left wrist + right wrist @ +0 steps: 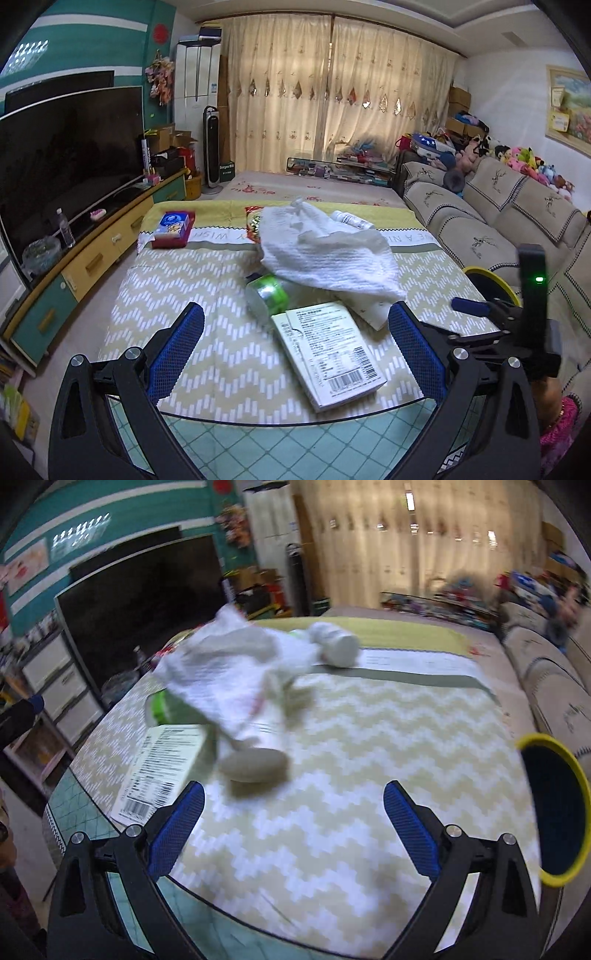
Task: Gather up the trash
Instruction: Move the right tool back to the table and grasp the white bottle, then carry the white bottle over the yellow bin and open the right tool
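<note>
Trash lies scattered over the counter (177,332), which is covered by a chevron-patterned cloth, and as far as the views show none of it has been gathered yet. Nearest the near edge lies a flat white carton (328,354) with a barcode label; just behind it sits a green-labelled crumpled plastic bottle (267,295), partly tucked under a crumpled white towel (325,251) near the middle. Toward the far edge are a small white bottle (351,219), a red and gold wrapper (253,221) peeking from under the towel, and, by the far left corner, a red and blue box (171,229). The left tongs (295,321) are spread wide and empty, framing the carton from the near edge. The right tongs (293,801) are likewise wide and empty over bare cloth; that view is blurred. A yellow-rimmed dark bin (554,808) shows off the right edge of the counter, probably the destination, and what it contains cannot be told. By this judgement the collecting is at its start, with every piece left to pick.
</note>
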Demonstrator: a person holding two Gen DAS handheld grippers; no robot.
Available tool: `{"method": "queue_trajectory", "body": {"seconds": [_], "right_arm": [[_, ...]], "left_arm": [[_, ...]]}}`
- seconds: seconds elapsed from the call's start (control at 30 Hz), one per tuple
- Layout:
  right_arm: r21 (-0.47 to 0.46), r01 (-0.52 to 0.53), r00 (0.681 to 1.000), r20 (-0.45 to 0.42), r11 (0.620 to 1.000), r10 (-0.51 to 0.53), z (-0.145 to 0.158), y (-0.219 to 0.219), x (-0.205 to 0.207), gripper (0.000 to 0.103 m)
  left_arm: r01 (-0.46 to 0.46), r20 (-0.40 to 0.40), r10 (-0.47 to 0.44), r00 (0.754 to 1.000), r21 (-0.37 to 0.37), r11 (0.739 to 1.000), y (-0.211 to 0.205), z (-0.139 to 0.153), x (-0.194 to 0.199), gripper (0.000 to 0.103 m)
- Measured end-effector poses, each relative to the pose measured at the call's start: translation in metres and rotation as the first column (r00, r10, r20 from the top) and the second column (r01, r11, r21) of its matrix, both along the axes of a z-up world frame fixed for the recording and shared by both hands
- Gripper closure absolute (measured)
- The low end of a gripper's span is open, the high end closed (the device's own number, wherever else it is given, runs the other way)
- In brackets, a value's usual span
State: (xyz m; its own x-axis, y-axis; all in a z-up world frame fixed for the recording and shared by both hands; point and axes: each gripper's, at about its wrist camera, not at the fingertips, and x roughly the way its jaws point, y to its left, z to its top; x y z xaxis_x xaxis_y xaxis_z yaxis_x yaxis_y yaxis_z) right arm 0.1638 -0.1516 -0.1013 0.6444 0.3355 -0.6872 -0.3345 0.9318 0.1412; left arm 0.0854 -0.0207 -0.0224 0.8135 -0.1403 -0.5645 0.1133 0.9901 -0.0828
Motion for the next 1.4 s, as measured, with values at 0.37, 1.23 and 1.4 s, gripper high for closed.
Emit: {"method": "queue_trajectory", "body": {"seconds": [0.37,1.23,1.4], "right_arm": [[-0.033,-0.038,0.998,-0.047,0.999,0.036,-0.018,0.035,0.039,0.026],[0.060,-0.006,0.999,0.032,0.998,0.004,0.034,-0.014,-0.017,0.050],[0.080,0.034,0.998,0.051,0.996,-0.038,0.039,-0.034,-0.033,0.050]], "left_arm": [[-0.017,-0.025,0.016,1.000,-0.031,0.999,0.014,-0.008,0.006,0.005],[0.018,-0.041,-0.019,0.999,-0.018,1.000,-0.007,-0.019,0.012,0.005],[0.031,-0.039,-0.031,0.999,-0.012,0.999,-0.014,-0.018,0.009,0.005]]}}
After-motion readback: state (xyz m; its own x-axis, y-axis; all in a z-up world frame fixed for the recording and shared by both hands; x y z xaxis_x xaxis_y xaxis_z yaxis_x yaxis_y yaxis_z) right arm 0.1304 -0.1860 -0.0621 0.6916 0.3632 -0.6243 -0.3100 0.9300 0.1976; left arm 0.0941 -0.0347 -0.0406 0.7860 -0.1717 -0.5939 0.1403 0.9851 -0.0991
